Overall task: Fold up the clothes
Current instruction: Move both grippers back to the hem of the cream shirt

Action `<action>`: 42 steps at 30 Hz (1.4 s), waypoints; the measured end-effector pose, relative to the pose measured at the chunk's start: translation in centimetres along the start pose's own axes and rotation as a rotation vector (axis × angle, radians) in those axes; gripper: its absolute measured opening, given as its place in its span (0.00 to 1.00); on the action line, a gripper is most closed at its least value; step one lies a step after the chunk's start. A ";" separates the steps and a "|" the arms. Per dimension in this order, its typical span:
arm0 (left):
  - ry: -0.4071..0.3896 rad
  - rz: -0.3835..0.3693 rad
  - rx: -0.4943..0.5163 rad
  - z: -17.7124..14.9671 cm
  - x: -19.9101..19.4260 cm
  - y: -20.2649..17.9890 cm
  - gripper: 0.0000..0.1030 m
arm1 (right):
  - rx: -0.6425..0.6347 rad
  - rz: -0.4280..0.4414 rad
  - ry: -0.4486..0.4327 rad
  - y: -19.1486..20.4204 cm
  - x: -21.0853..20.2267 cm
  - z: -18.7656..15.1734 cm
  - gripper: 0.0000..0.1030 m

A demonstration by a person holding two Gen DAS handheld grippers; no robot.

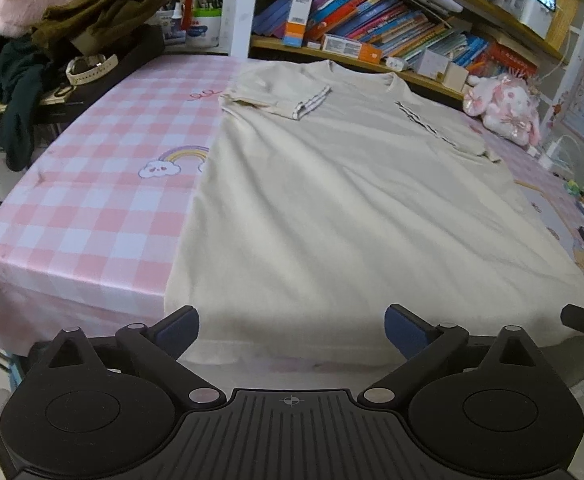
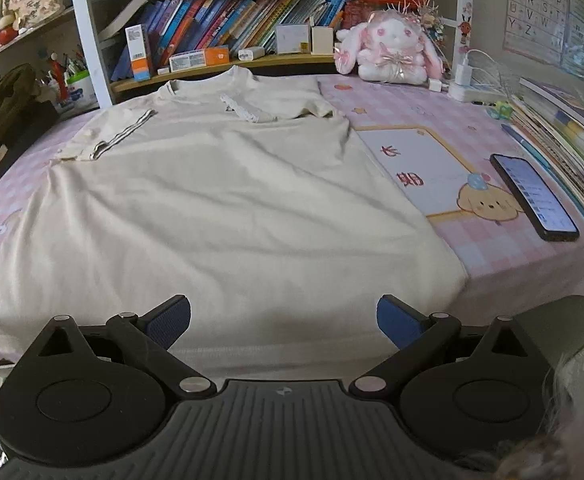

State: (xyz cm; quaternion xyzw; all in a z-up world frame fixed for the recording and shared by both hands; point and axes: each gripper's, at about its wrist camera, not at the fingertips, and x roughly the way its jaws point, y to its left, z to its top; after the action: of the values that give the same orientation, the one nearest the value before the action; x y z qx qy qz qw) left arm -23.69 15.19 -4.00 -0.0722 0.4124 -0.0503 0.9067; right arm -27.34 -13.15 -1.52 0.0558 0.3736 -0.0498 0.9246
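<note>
- While both tools hang at the near table edge, the cream T-shirt [image 1: 351, 200] lies flat on the pink checked tablecloth [image 1: 92, 200], collar far, hem near.
- Both short sleeves, the left sleeve [image 1: 288, 98] and the right sleeve [image 2: 268, 106], lie turned inward over the chest; the body itself shows no crosswise or lengthwise fold.
- Judgement: the sleeve stage appears done; the side and hem-to-collar folds remain, as far as these views settle it.
- The left gripper [image 1: 292, 330] has its fingers spread wide, holding nothing, just above the hem.
- The right gripper [image 2: 284, 322] is likewise spread and empty over the hem's right part.
- A phone [image 2: 533, 196] lies well right of the shirt.
</note>
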 end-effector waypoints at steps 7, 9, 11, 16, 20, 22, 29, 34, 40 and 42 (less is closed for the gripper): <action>-0.001 -0.014 0.010 -0.8 -0.7 0.1 0.98 | 0.022 -0.014 0.004 -0.3 -1.2 -1.2 0.98; -0.007 -0.020 0.012 -0.9 -0.9 0.0 0.98 | 0.038 -0.019 0.009 -0.6 -1.3 -1.5 0.98; -0.010 -0.020 0.020 -1.1 -1.0 -0.1 0.98 | 0.056 -0.023 0.014 -1.0 -1.4 -1.7 0.98; -0.006 0.016 0.038 -1.4 -1.2 0.0 0.98 | 0.098 -0.030 0.031 -1.8 -1.4 -2.2 1.00; -0.006 0.021 0.053 -1.6 -1.5 -0.1 0.98 | 0.104 -0.033 0.035 -1.9 -1.7 -2.5 1.00; -0.006 0.010 0.049 -1.7 -1.5 0.1 0.98 | 0.102 -0.036 0.034 -1.9 -1.8 -2.5 1.00; 0.008 0.027 -0.054 -2.0 -0.9 2.5 0.88 | 0.124 -0.036 0.048 -2.5 -1.4 -2.5 1.00; 0.029 0.036 -0.100 -2.5 0.3 4.7 0.46 | 0.176 -0.032 0.061 -3.8 -0.9 -2.5 1.00; 0.015 0.004 -0.107 -2.1 1.9 7.1 0.46 | 0.187 0.016 0.071 -5.8 0.1 -2.3 0.97; 0.008 -0.012 -0.095 -1.9 2.3 7.8 0.46 | 0.153 0.038 0.087 -6.5 0.6 -2.2 0.97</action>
State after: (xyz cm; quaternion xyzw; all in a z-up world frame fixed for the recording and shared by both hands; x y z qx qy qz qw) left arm -23.34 22.37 -8.25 -0.1176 0.4174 -0.0364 0.9003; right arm -29.28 -19.28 -3.95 0.1357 0.4076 -0.0582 0.9011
